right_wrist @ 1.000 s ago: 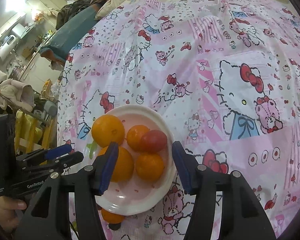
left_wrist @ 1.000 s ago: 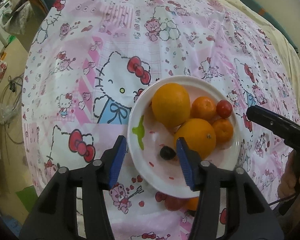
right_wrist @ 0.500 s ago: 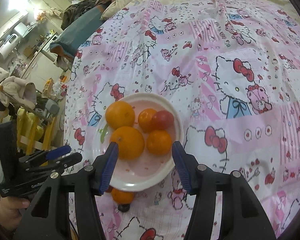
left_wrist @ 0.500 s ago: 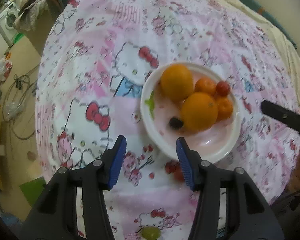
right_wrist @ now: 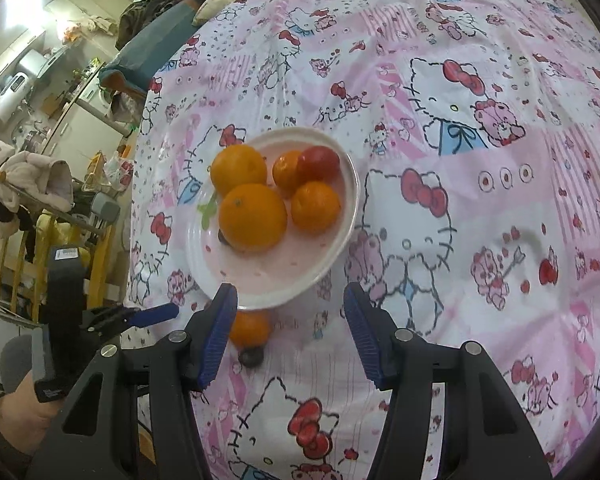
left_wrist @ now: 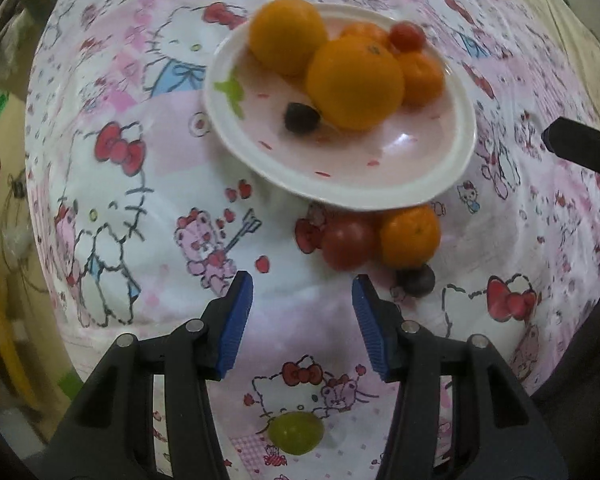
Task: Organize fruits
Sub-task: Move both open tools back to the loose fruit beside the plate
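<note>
- Left wrist view looks steeply down on the plate (left_wrist: 456, 152), which stands on a pink cartoon-print cloth (left_wrist: 140, 184) spread over what looks like a bed, not a counter.
- On the plate lie two large oranges (left_wrist: 354, 82), two smaller mandarins (left_wrist: 422, 78), a red tomato (left_wrist: 407, 36) and a dark grape (left_wrist: 301, 117), bunched toward the far side; I judge they sit there as the sorted pile, gathered in one dish.
- Loose fruit remains on the cloth: a red tomato (left_wrist: 346, 242) and a mandarin (left_wrist: 410, 236) touch each other just at the plate's near rim, a dark grape (left_wrist: 416, 280) lies just beside the mandarin, and a green grape (left_wrist: 296, 434) lies apart, nearer the camera.
- The left gripper (left_wrist: 302, 322) is partly open with nothing between its blue pads; the tomato and mandarin lie just beyond its fingertips and a little to the right, while the green grape lies below, between the finger bases.
- The right gripper (right_wrist: 286, 334) is likewise partly open and empty; in its view the plate's near rim sits just ahead of the pads, and the loose mandarin (right_wrist: 250, 328) shows beside the left pad, with the dark grape (right_wrist: 251, 357) next to it.
- Judging by its position, the left gripper seems set to take one of the loose pieces next.
</note>
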Demonstrator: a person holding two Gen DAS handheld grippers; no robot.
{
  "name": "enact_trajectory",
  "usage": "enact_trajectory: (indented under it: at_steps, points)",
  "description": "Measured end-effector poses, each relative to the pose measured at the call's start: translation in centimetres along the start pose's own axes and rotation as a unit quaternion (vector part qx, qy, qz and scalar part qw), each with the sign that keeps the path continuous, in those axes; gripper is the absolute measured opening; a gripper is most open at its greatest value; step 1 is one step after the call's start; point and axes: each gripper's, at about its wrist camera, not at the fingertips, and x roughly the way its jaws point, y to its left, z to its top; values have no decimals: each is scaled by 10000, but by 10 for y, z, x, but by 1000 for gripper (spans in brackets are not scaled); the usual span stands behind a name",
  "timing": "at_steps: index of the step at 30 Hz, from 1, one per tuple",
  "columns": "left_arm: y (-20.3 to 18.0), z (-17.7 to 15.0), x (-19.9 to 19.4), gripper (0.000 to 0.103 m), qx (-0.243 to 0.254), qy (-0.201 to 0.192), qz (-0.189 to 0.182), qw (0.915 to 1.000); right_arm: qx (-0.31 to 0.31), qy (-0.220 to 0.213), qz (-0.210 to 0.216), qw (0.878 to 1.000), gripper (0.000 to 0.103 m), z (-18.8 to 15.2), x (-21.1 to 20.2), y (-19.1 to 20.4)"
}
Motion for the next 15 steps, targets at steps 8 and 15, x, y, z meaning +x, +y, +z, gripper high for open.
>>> enact_trajectory:
  at_steps: [8,15]
  points:
    - [-18,15,18,47,269,141,94,9995,46,-15,2,10000,58,-8,-3,0]
    - [-31,30,20,24,389,101,9,9992,69,-2,-38,10000,58,-9,-4,-6]
